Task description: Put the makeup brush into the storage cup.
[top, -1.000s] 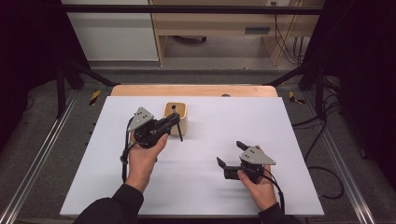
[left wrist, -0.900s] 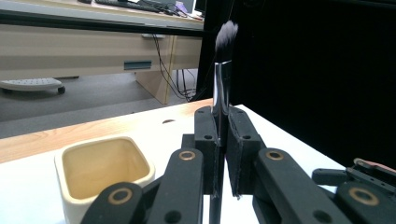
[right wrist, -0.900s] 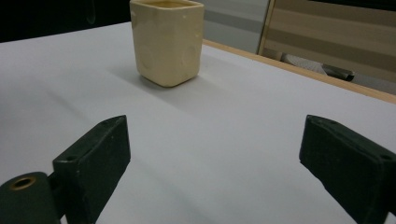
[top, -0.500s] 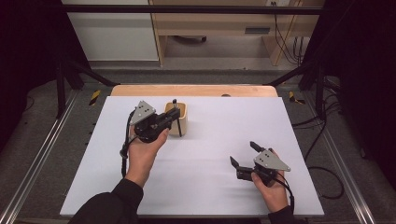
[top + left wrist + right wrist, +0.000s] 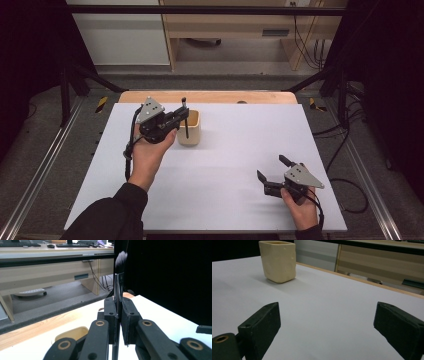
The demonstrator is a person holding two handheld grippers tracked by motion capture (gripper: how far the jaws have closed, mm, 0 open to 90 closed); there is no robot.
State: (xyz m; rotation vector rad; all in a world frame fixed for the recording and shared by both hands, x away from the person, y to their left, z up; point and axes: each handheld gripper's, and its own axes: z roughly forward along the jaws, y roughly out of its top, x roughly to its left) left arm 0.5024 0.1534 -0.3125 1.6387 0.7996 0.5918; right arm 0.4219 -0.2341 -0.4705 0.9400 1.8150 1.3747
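Note:
My left gripper point(image 5: 183, 116) is shut on a thin black brush point(image 5: 185, 120) and holds it upright, above the table. In the left gripper view the brush point(image 5: 119, 280) rises between the closed pads point(image 5: 110, 312), with a grey-white tuft on top. A cream square cup point(image 5: 192, 131) stands on the table just right of this gripper; the brush's lower end shows against the cup's left wall. The cup's rim point(image 5: 72, 333) shows low in the left gripper view. My right gripper point(image 5: 271, 167) is open near the front right of the table, with nothing between its jaws point(image 5: 327, 322). The cup point(image 5: 278, 261) stands far ahead of it.
A white board point(image 5: 235, 150) covers the table, with a wooden strip point(image 5: 210, 96) along its far edge. Metal rails run down both sides. Beyond the table stand a wooden desk point(image 5: 240, 25) and loose cables point(image 5: 305, 45) on the floor.
My left gripper has lifted the brush a little, still beside the cup. My right gripper has slid to the right along the table's front, jaws still open.

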